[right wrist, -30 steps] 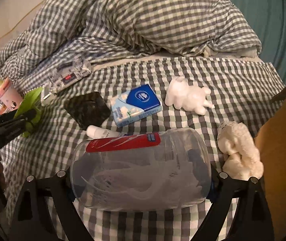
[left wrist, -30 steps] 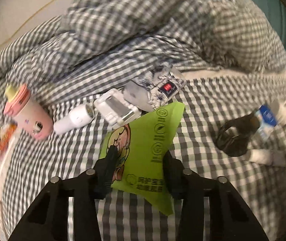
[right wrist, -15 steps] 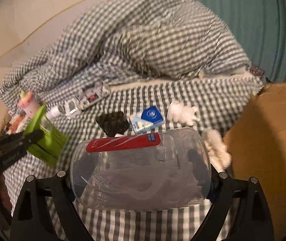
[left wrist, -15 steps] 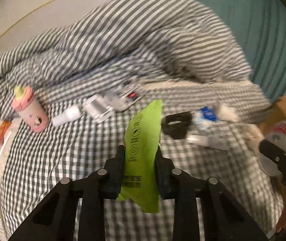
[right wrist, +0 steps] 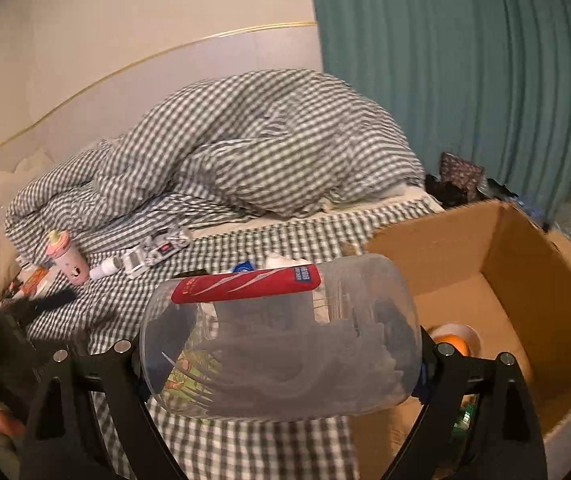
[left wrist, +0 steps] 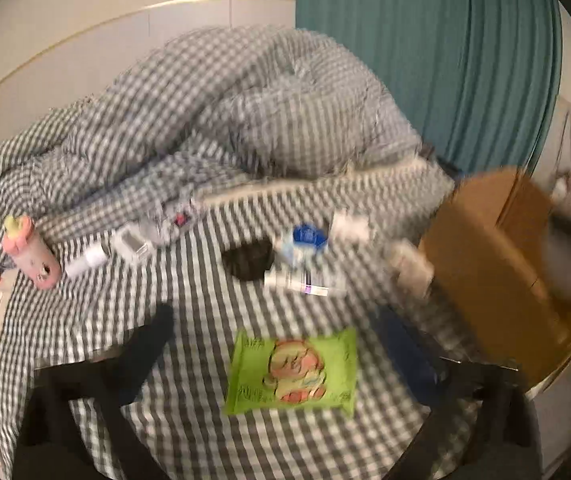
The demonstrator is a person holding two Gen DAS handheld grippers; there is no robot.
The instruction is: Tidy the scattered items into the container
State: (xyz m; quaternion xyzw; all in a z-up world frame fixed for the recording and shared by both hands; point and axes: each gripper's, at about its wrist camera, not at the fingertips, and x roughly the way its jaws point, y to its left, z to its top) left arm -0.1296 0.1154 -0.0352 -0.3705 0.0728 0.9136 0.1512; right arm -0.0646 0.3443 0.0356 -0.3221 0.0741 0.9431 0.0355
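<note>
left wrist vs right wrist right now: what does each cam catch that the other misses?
Left wrist only: the green snack packet lying free on the checked sheet between the wide-open left gripper jaws, which have just been opening; the black object.

Right wrist only: the right gripper shut on the clear plastic jar; the box's inside.

Both: cardboard box, pink bottle, rumpled duvet, teal curtain.

Little can be read; both views are blurred. The green packet (left wrist: 291,372) on the bed carries a cartoon figure and pale characters at its nine o'clock edge, too smeared to make out. The clear jar (right wrist: 281,340) has a red label (right wrist: 245,284) with white swooshes and a blue patch of small white print at three o'clock, illegible.
</note>
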